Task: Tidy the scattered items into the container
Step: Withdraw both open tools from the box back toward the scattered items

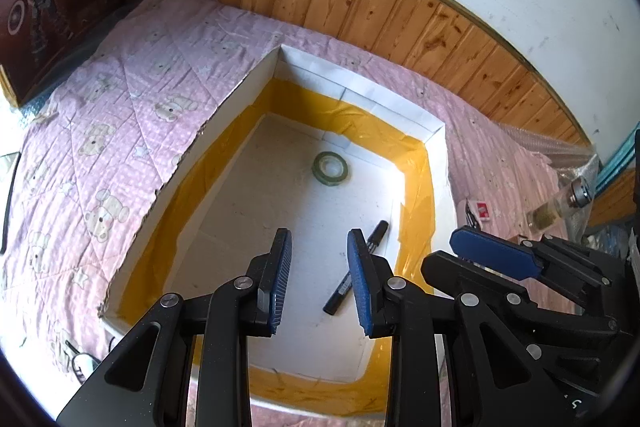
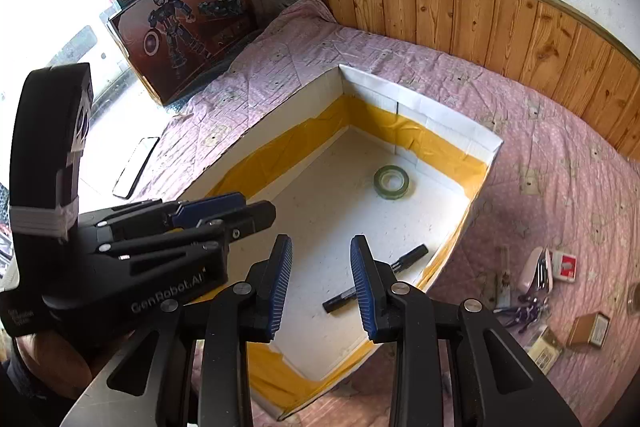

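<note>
A white foam box (image 1: pixel 360 95) (image 2: pixel 440 115) with yellow tape inside its walls lies on a pink quilt. In it lie a green tape roll (image 1: pixel 330 167) (image 2: pixel 393 181) and a black marker (image 1: pixel 358 267) (image 2: pixel 376 279). My left gripper (image 1: pixel 320 259) is open and empty above the box's near end. My right gripper (image 2: pixel 320 267) is open and empty above the box, over the marker. It also shows in the left wrist view (image 1: pixel 496 255). The left gripper shows in the right wrist view (image 2: pixel 224 211).
On the quilt right of the box lie a red card pack (image 2: pixel 564 265) (image 1: pixel 482 209), a white clip-like item (image 2: pixel 536 267), purple pieces (image 2: pixel 528 311), small cardboard boxes (image 2: pixel 590 329) and a glass bottle (image 1: pixel 560 205). Toy boxes (image 2: pixel 184 23) stand far left; a phone (image 2: pixel 136 167) lies by them.
</note>
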Tool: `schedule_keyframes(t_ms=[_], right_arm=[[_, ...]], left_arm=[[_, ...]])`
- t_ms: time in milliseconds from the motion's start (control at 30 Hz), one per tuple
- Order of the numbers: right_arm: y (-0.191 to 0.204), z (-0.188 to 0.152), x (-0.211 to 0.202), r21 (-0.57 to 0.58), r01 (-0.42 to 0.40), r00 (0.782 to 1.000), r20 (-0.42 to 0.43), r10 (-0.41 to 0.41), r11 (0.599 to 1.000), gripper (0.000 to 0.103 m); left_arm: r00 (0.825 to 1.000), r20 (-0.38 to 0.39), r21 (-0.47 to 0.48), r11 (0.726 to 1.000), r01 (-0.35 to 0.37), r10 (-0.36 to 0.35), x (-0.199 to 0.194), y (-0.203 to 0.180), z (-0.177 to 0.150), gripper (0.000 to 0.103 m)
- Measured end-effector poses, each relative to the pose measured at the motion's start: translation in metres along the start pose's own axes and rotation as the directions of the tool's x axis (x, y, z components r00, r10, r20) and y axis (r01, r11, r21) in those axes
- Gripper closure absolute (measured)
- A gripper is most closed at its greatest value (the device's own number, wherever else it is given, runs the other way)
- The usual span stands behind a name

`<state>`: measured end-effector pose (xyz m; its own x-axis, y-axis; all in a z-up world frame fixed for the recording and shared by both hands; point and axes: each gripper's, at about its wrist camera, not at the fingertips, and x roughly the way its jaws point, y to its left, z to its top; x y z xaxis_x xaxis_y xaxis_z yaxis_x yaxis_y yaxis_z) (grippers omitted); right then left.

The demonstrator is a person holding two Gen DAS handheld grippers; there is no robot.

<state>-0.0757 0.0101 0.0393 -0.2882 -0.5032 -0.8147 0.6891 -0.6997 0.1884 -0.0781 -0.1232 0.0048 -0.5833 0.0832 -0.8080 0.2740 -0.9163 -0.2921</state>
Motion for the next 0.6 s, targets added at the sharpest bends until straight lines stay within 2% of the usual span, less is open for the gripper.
schedule_keyframes(t_ms=[200, 333, 500, 600], right_arm=[[0.004, -0.016, -0.024, 0.025, -0.039, 0.998, 0.056, 0.037, 0.999, 0.071], [0.007, -0.031, -0.046, 0.031, -0.087, 0.988, 0.128, 0.082, 0.996, 0.071], [-0.002, -0.058, -0.072, 0.057, -0.131, 0.975, 0.191, 0.118, 0.99, 0.071], [-0.016, -0.081, -0.087, 0.1, -0.118, 0.968, 0.233, 0.092, 0.988, 0.071]], left_arm=[[1.0, 0.015, 0.009, 1.0, 0.012, -0.012, -0.019, -0.011, -0.022, 0.072], [0.996, 0.074, 0.027, 0.999, 0.044, -0.046, -0.042, -0.021, -0.038, 0.072], [0.986, 0.117, 0.092, 0.99, 0.105, -0.116, -0.061, -0.042, -0.064, 0.072], [0.98, 0.097, 0.151, 0.976, 0.158, -0.174, -0.063, -0.06, -0.081, 0.072]])
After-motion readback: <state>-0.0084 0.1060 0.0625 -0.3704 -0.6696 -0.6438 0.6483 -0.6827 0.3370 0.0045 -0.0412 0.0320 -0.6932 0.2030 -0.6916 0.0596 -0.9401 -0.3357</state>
